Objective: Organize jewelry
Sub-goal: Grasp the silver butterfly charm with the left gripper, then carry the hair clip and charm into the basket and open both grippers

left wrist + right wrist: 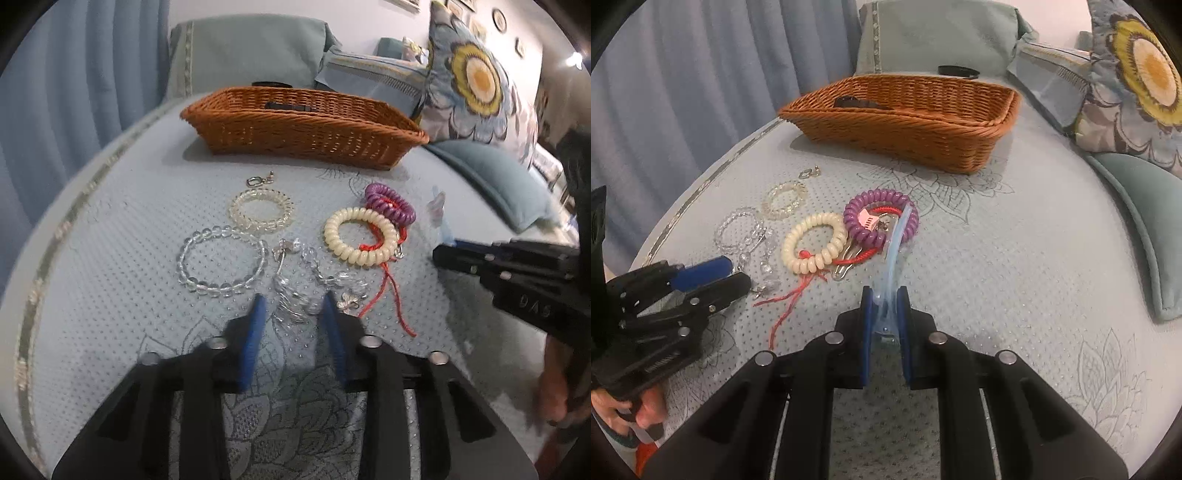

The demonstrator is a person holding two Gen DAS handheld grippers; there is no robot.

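Jewelry lies on a pale blue bedspread point(110, 229). A clear bead bracelet point(221, 258), a clear coil band point(260, 211), a cream coil band point(360, 236), a purple coil band point(389, 203) and a red cord point(391, 295) lie before a wicker basket point(303, 129). My left gripper point(295, 302) is open around a clear crystal chain point(295, 306). My right gripper point(884, 295) is shut on a light blue translucent hair clip point(892, 258), held just above the spread beside the purple band point(881, 216). The basket point(905, 114) holds a dark item point(860, 103).
Floral and teal pillows point(476, 81) lie at the right. A blue curtain point(74, 92) hangs at the left past the bed edge. A small silver clasp point(260, 180) lies near the basket. A black band point(958, 71) lies behind the basket.
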